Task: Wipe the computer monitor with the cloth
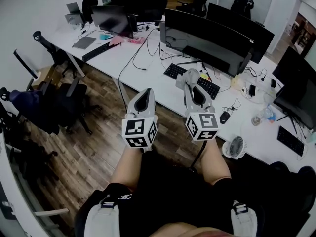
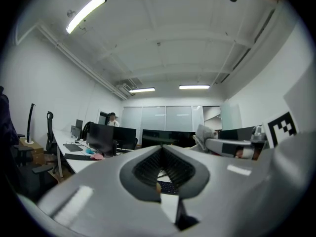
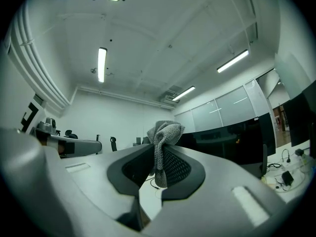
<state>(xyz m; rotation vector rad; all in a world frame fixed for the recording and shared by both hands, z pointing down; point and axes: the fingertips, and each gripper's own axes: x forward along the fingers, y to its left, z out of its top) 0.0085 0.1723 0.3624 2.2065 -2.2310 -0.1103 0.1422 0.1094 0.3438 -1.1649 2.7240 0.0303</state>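
Note:
A wide black curved monitor [image 1: 212,36] stands on the white desk [image 1: 143,58], just beyond both grippers. My right gripper [image 1: 191,81] is shut on a crumpled grey cloth [image 1: 188,74], held over the keyboard in front of the screen. In the right gripper view the cloth [image 3: 163,139] sticks up between the jaws, with the dark monitor [image 3: 232,137] to its right. My left gripper [image 1: 146,93] hovers at the desk's front edge, to the left of the right one. Its jaws meet with nothing in them [image 2: 160,150].
A black keyboard [image 1: 173,71], a mouse [image 1: 224,116], a small white fan [image 1: 236,147] and loose cables lie on the desk. More monitors stand at the far left [image 1: 114,19] and right [image 1: 296,83]. Office chairs [image 1: 64,102] crowd the wooden floor at left.

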